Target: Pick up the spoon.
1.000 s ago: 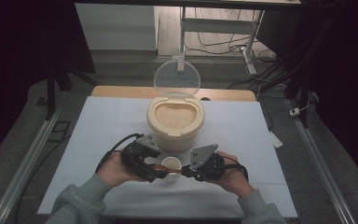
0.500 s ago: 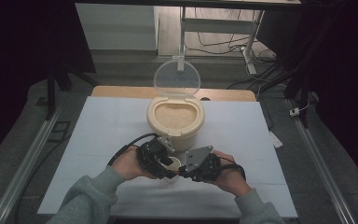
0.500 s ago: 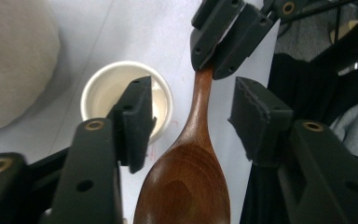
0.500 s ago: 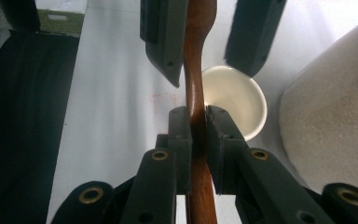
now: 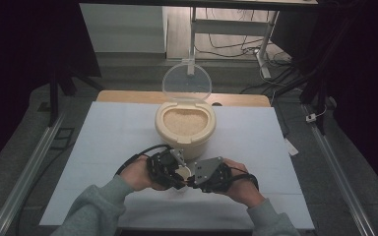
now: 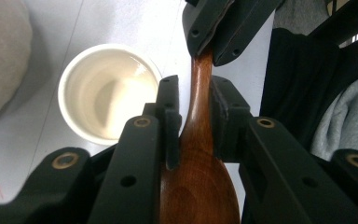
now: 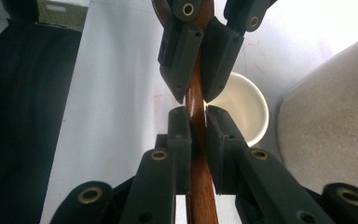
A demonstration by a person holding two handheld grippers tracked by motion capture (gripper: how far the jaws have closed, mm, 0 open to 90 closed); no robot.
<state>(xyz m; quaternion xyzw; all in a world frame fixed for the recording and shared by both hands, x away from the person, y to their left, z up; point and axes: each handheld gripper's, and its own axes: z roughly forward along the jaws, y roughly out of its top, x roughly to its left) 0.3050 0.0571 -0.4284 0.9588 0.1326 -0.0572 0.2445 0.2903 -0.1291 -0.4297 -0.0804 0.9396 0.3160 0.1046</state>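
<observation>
White counter (image 5: 103,147) under me, I've just been closing my left fingers (image 6: 193,116) on the wooden spoon (image 6: 199,154) while my right fingers (image 7: 196,140) pinch its handle, above the small white cup (image 6: 105,93), near the rice container (image 5: 184,125).
</observation>
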